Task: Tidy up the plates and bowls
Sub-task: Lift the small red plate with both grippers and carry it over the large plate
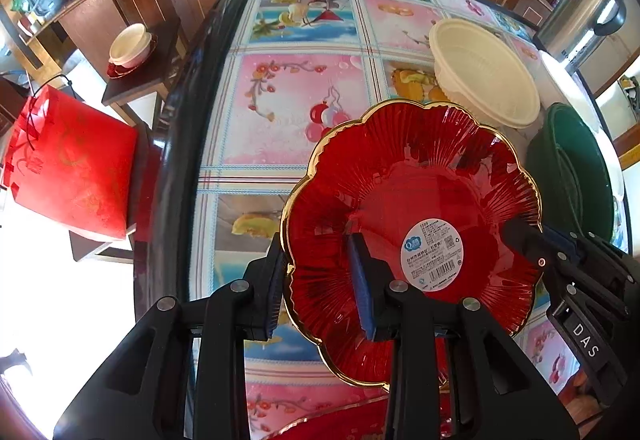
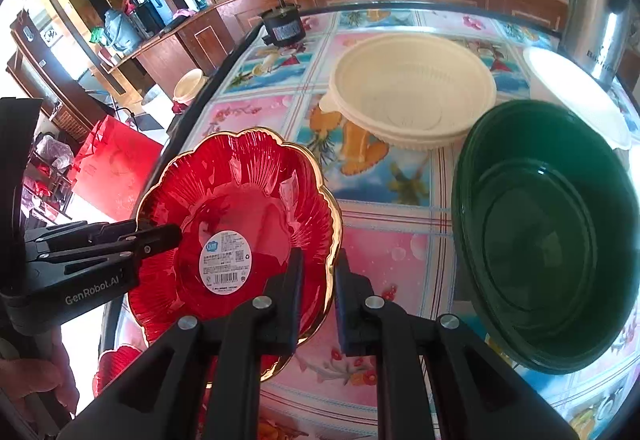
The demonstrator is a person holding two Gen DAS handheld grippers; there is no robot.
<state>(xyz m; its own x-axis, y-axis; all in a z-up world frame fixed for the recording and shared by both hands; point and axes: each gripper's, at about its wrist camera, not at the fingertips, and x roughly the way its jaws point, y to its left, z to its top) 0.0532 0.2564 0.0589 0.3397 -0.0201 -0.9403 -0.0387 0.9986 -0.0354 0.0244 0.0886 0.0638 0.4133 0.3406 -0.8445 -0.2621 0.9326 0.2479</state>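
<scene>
I have the red plate (image 1: 412, 232) between both grippers, lifted and tilted above the patterned surface (image 1: 296, 112). In the left wrist view it fills the lower right of the frame. My left gripper (image 1: 320, 280) is partly open, its two fingers straddling the plate's gold scalloped rim, one finger outside and one over the inner face; there is a visible gap, so I judge it is not yet clamped. My right gripper (image 2: 318, 300) sits at the bottom centre of its own view, fingers close together with the rim running between them. It looks closed on the edge, and I take it to be carrying the plate.

The plate looks like thin, glossy ribbed plastic or glass with a round paper label (image 2: 226, 264) in its middle. I judge it light but slick and possibly brittle, so the hold belongs on the rim, pads flat on both faces, with gentle pressure. A squeeze on the wavy edge could let it pivot or slip.

Another red plate (image 2: 114, 364) shows at the lower left of the right wrist view, beneath the one I hold; that seems the likely stacking place. The cream bowls (image 2: 412, 88) sit nested at upper centre, and the dark green bowl (image 2: 544, 232) stands at the right, just beside them. A steel kettle (image 1: 580, 12) is at the upper right of the left view, well apart from my plate.
</scene>
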